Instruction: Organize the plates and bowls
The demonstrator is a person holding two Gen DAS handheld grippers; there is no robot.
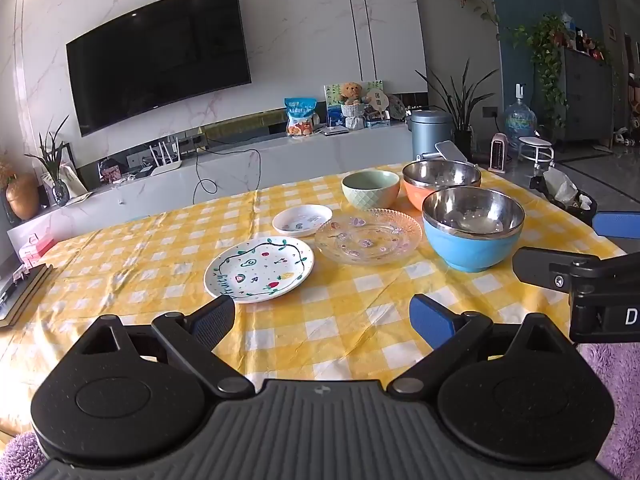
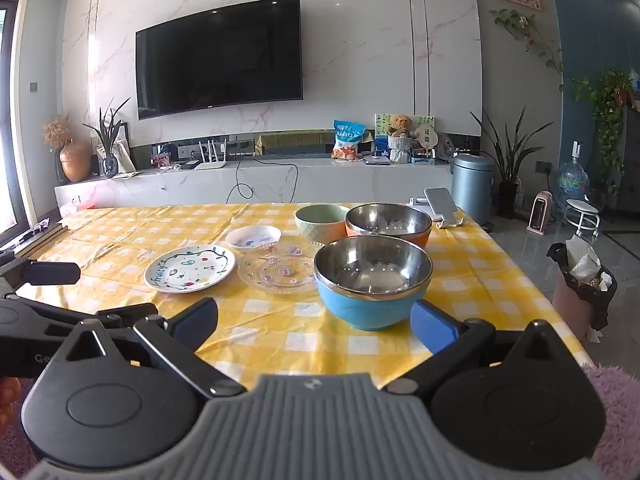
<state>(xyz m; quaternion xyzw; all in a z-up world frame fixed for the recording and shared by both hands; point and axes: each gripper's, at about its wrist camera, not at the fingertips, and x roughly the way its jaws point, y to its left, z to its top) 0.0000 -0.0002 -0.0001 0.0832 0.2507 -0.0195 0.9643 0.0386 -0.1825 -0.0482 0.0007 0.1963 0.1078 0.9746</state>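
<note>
On the yellow checked tablecloth (image 1: 160, 248) lie a white fruit-painted plate (image 1: 259, 270) (image 2: 189, 268), a small white dish (image 1: 303, 220) (image 2: 253, 237) and a clear glass plate (image 1: 368, 236) (image 2: 280, 271). Behind stand a green bowl (image 1: 371, 189) (image 2: 321, 218), an orange steel-lined bowl (image 1: 441, 182) (image 2: 389, 222) and a blue steel-lined bowl (image 1: 473, 227) (image 2: 373, 280). My left gripper (image 1: 323, 320) hangs open over the near table edge, short of the painted plate. My right gripper (image 2: 316, 320) is open too, just in front of the blue bowl, touching nothing.
A phone on a stand (image 2: 441, 204) sits at the table's far right corner. Books (image 1: 20, 292) lie at the left edge. Right of the table are a bin with a black bag (image 2: 582, 284), a grey can (image 2: 472, 184) and a purple fluffy seat (image 2: 616, 400).
</note>
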